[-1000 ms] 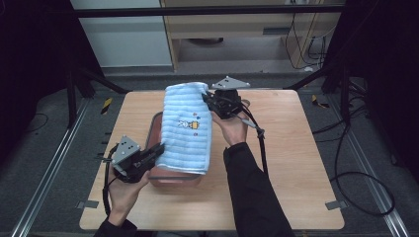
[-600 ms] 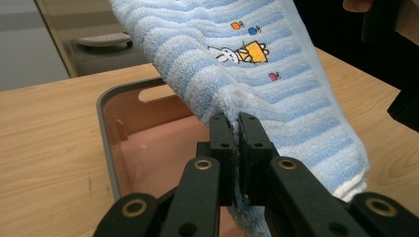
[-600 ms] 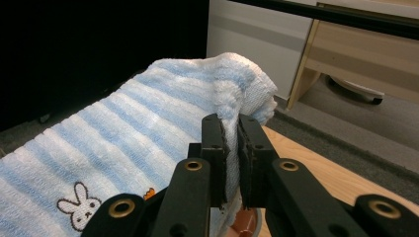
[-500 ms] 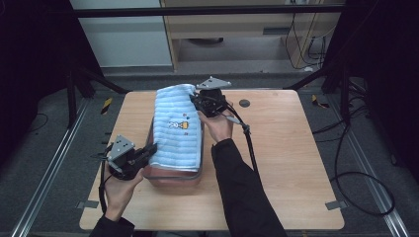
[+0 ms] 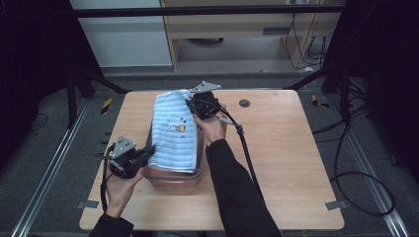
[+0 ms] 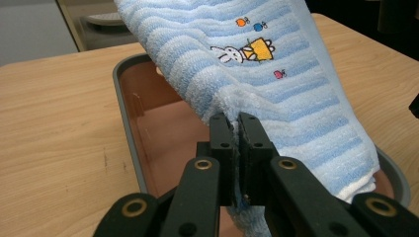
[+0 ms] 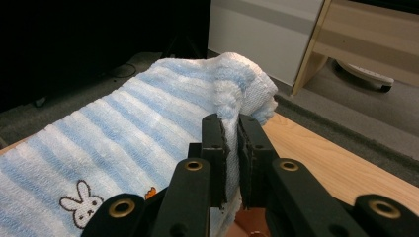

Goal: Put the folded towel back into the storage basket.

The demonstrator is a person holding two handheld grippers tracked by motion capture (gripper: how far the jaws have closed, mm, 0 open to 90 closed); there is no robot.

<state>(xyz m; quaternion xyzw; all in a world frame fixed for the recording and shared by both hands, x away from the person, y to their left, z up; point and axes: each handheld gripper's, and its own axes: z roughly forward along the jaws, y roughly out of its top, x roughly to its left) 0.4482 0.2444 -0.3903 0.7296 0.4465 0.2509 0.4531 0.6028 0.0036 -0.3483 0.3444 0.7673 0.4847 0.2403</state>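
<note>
You had the wooden table (image 5: 291,163) in front of you, with a small dark round fitting (image 5: 244,103) set into its top near the far edge. Grey tape tabs (image 5: 332,205) sat at its near corners. Beyond the far edge stood a light wooden cabinet (image 5: 237,24) with a white panel (image 5: 123,34) beside it. Black cables (image 5: 356,163) looped over the grey floor at your right, and metal rails (image 5: 44,173) ran along the floor at your left. Yellow-and-black striped markers (image 5: 106,105) lay on the floor at both sides of the table.
</note>
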